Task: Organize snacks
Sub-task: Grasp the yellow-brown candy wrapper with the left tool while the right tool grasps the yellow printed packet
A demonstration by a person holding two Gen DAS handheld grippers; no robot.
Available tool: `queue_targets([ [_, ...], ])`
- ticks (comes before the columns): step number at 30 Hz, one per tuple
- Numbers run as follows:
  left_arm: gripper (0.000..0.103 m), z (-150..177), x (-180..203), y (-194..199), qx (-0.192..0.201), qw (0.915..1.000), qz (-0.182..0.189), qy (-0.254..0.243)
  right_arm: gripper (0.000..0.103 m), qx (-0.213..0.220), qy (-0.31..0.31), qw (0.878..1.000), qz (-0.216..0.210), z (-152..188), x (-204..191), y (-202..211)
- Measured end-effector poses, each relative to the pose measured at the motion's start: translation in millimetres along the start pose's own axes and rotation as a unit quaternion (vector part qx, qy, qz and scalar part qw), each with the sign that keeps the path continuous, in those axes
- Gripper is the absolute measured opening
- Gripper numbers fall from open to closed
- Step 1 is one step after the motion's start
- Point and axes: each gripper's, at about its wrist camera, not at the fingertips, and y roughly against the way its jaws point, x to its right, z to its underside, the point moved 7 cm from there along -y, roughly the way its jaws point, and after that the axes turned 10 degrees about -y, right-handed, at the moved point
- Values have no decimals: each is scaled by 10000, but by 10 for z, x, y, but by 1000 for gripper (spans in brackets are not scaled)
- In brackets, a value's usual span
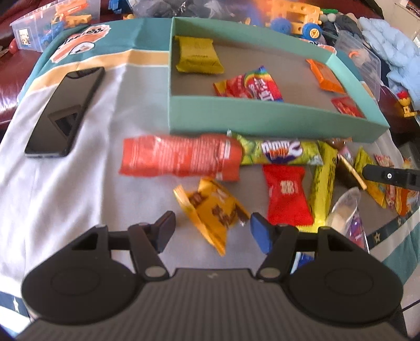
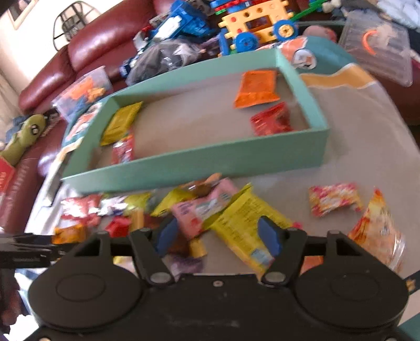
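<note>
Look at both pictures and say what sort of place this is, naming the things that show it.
Most likely a family living room. A red leather sofa stands behind, building toys are piled at the back, and snacks lie on a printed cloth beside a green box.

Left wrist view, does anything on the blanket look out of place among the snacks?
Yes, a black phone lies face up on the blanket, left of the teal box. It is the one thing there that is not a snack; the wrappers are scattered in front of the box.
</note>
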Motion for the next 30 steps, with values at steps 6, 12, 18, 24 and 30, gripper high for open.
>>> queue_targets([
  [6,66,42,-108,59,33,9998,-107,185,59,341,220,9991,100,-145,-46,127],
  [12,71,-65,-87,28,112,9996,-105,229,62,213,212,9985,456,-286,228,-95],
  [18,41,-104,-5,-46,103,9997,-133,-168,53,30,542,9970,549,-3,151,-98],
  [24,41,-9,38,-9,131,9996,-50,-259,47,60,930,9926,780,250,13,-108],
  [30,45,30,5,10,149,9996,-76,-211,49,216,1063,9899,916,292,-43,-107],
])
